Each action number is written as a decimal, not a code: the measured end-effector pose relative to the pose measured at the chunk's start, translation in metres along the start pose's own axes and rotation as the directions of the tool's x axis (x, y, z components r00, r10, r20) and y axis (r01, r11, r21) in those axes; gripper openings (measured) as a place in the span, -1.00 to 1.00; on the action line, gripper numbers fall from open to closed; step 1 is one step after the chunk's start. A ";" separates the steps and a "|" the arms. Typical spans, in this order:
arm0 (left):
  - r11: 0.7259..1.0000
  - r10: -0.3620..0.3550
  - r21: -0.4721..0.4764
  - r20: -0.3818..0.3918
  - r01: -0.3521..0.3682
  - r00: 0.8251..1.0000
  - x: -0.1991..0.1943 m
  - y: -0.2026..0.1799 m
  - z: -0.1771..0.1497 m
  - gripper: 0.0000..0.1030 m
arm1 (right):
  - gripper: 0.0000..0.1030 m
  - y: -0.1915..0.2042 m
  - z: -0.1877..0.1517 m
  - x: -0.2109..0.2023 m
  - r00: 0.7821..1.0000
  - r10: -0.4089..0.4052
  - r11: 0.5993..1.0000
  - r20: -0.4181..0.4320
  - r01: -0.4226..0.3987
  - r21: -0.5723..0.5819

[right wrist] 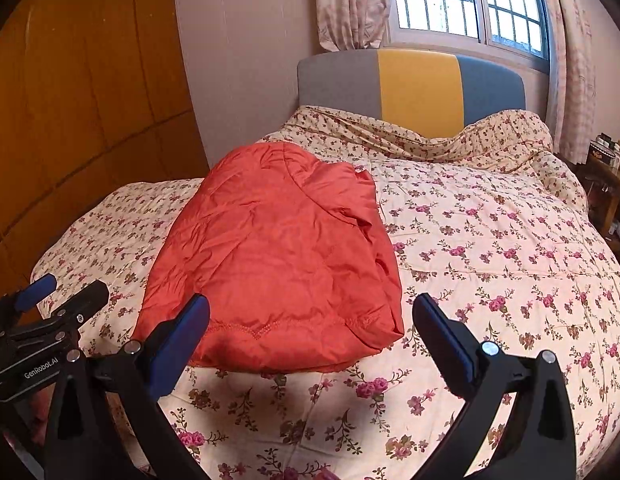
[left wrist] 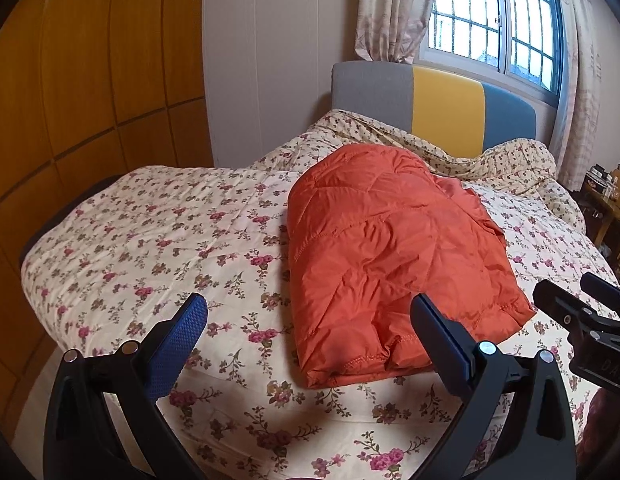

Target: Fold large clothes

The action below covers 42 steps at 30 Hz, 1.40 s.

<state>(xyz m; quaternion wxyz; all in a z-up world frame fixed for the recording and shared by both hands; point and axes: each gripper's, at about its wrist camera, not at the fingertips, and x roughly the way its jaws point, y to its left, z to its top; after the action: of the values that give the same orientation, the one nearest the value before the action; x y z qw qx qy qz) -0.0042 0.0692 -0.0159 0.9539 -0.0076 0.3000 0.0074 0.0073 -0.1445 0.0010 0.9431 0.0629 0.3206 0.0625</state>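
Bedroom with wooden wardrobe (left wrist: 90, 80) at left, barred window (right wrist: 465, 0) and curtains beyond; floral quilt (left wrist: 150, 240) covering the bed. Nearest, left gripper (left wrist: 310, 320) held above the quilt's near edge, jaws spread wide, nothing between the blue pads (left wrist: 178, 344). Right gripper (right wrist: 311, 320) likewise released and empty, its base cut off by the lower frame edge; in the left wrist view seen only partly, at the right margin. Farther, orange puffer jacket (right wrist: 278, 248) folded into a compact bundle, lying on the quilt near mid-bed, long axis running from the near hem toward the headboard, stitched hem facing the grippers. Underside, sleeves and any collar hidden inside the folds. Beyond, rumpled second floral cover (right wrist: 389, 132) heaped against the grey, yellow and blue headboard (right wrist: 417, 84). Cluttered side table (left wrist: 609, 196) at far right, contents indistinct.
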 end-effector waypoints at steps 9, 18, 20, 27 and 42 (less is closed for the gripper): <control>1.000 -0.004 -0.001 -0.003 0.004 1.000 0.000 -0.002 -0.001 0.94 | 0.96 0.000 -0.001 0.001 1.000 0.009 1.000 -0.007 -0.009 0.001; 1.000 -0.007 0.000 -0.008 0.007 1.000 0.000 -0.003 -0.002 0.94 | 0.96 -0.002 -0.003 0.003 1.000 0.017 1.000 -0.016 -0.017 0.012; 1.000 -0.008 0.002 -0.008 0.008 1.000 0.000 -0.003 -0.002 0.94 | 0.96 -0.001 -0.003 0.003 1.000 0.017 1.000 -0.020 -0.017 0.009; 1.000 -0.011 0.002 -0.010 0.011 1.000 -0.001 -0.005 -0.003 0.94 | 0.96 -0.002 -0.003 0.004 1.000 0.019 1.000 -0.020 -0.019 0.010; 1.000 -0.026 0.005 -0.030 0.026 0.999 0.001 -0.005 -0.005 0.94 | 0.96 -0.003 -0.005 0.004 1.000 0.021 1.000 -0.023 -0.020 0.013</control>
<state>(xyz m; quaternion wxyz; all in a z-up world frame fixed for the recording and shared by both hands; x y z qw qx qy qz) -0.0058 0.0642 -0.0204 0.9493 -0.0091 0.3141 -0.0058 0.0080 -0.1463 -0.0060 0.9382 0.0715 0.3312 0.0708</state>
